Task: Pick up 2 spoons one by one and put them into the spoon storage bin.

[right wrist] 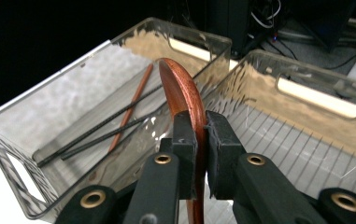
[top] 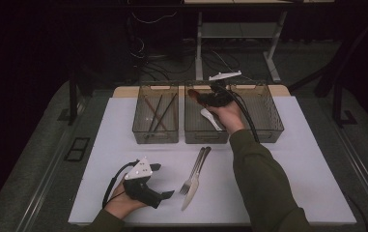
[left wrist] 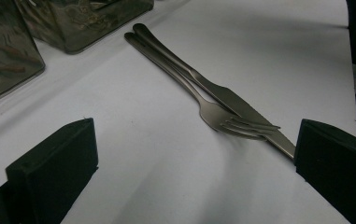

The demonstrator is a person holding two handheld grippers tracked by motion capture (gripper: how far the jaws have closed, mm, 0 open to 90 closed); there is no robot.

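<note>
A white table (top: 292,159) is seen from above, with three clear bins set in a row along its far part. The middle bin (top: 193,128) serves as the landmark. Above it the right gripper (top: 209,98) is held, its jaws clenched on a reddish-brown wooden spoon (right wrist: 181,93), which is gripped edge-on between the two pads in the right gripper view and curves upward beyond them. A white spoon (top: 209,118) lies inside the middle bin, beside the right hand (top: 230,116). In the bin to the left of the middle bin (top: 155,133), dark chopsticks (top: 160,113) and one brown stick (right wrist: 131,109) lie along the bottom. The bin to the right of the middle bin (top: 268,125) is partly hidden by the hand and cable.

In front of the middle bin, a metal fork (top: 193,171) and a metal knife (top: 195,186) lie side by side on the table, touching along their handles. To the left of them and nearer the person, the left gripper (top: 164,181) rests low over the table in the left hand (top: 123,203), its jaws spread wide and released, with nothing between them. In the left gripper view the fork (left wrist: 213,109) tines rest over the knife (left wrist: 241,109) blade.
</note>
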